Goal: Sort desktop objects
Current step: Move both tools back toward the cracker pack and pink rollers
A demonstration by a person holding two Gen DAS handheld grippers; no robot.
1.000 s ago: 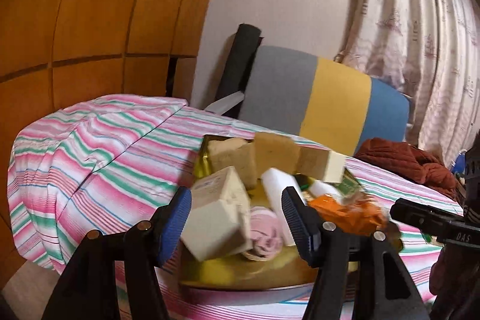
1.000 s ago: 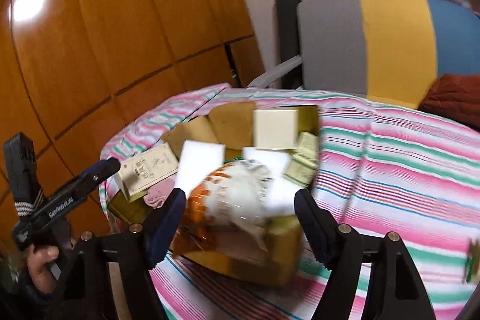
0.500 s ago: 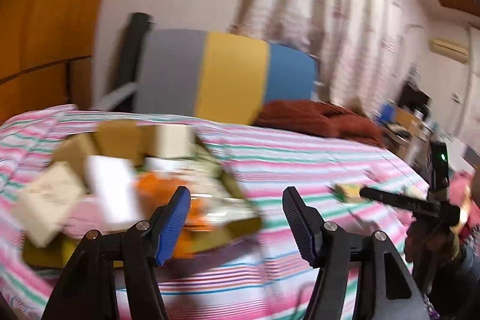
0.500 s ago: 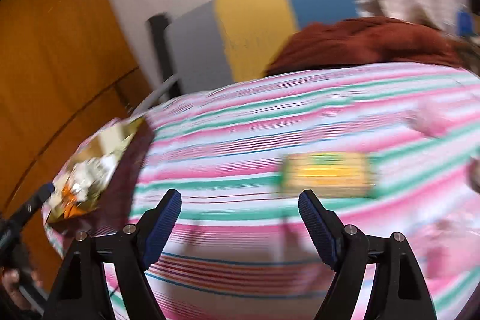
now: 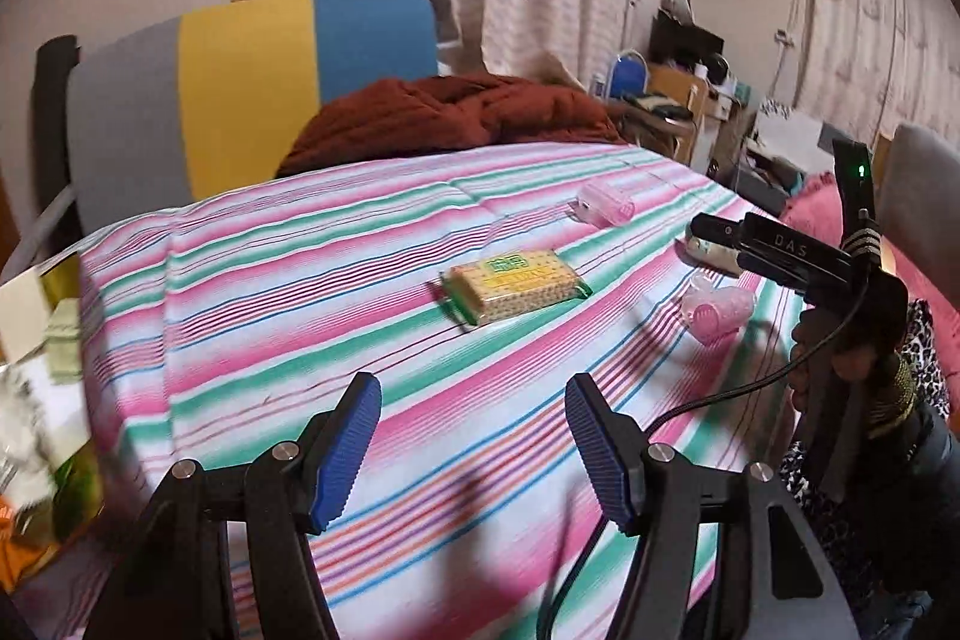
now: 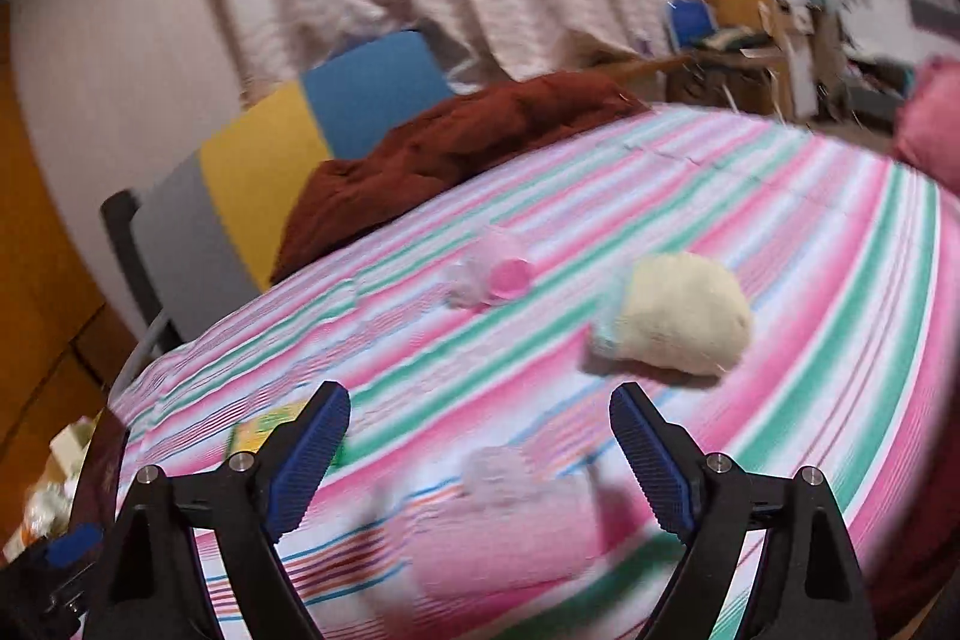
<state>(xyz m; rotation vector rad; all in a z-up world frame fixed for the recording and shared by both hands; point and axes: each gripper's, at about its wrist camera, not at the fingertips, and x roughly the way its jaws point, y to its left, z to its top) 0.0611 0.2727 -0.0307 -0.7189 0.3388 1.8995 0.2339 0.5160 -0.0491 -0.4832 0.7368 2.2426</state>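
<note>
My left gripper point(image 5: 474, 445) is open and empty above the striped tablecloth point(image 5: 336, 280). Ahead of it lies a yellow-green cracker pack point(image 5: 516, 283). Two pink hair rollers point(image 5: 606, 208) point(image 5: 717, 313) lie further right, near a small pale tube point(image 5: 711, 250). The right gripper's body point(image 5: 798, 259) shows at the right edge. In the right wrist view my right gripper point(image 6: 480, 454) is open and empty over a blurred pink roller point(image 6: 504, 472). Beyond it sit a cream plush lump point(image 6: 684, 322) and another pink roller point(image 6: 498, 277). The cracker pack point(image 6: 264, 427) peeks out by the left finger.
A gold tray point(image 5: 60, 508) packed with boxes and packets sits at the table's left edge. A grey, yellow and blue chair back point(image 5: 240, 82) and a rust-red cloth point(image 5: 456, 112) lie behind the table. Cluttered shelves point(image 5: 690, 94) stand at the far right.
Both grippers have swung right, away from the gold tray and over the striped cloth. The cracker pack now lies ahead of the left gripper; the plush and rollers have come into the right view.
</note>
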